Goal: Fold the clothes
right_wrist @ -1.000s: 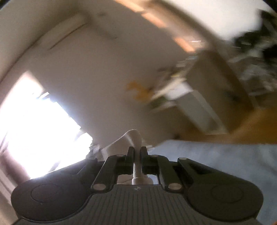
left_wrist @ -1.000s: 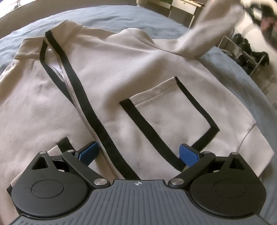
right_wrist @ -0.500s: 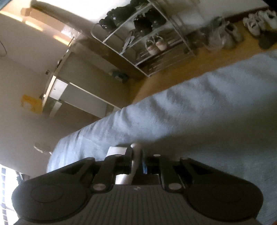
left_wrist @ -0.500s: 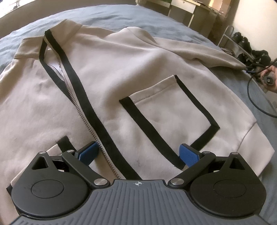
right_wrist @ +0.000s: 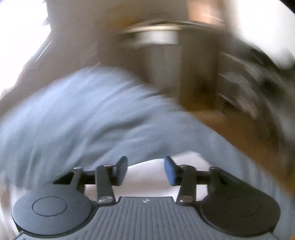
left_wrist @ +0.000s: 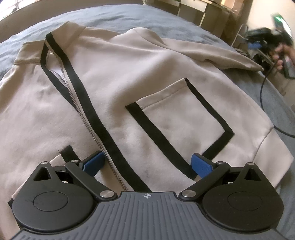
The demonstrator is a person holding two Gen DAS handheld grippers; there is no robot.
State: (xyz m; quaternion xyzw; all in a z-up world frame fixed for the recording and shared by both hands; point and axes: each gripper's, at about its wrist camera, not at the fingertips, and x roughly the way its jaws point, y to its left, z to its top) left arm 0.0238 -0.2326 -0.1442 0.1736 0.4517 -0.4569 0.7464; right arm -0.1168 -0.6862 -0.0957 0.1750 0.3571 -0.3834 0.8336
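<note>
A beige zip-up jacket (left_wrist: 114,88) with black trim was seen spread flat, front up, on a blue-grey bedcover (left_wrist: 129,16), one sleeve (left_wrist: 221,53) laid out toward the far side. The left gripper (left_wrist: 147,163) was held over the hem, fingers spread wide astride the zipper (left_wrist: 92,129) and pocket (left_wrist: 180,120) corner, nothing gripped. The right gripper (right_wrist: 145,169) was recorded parted and empty over pale fabric, its view heavily motion-blurred.

Grey-blue bed cover (left_wrist: 129,16), pale cabinet (left_wrist: 191,9) beyond, wooden floor (right_wrist: 239,129)
</note>
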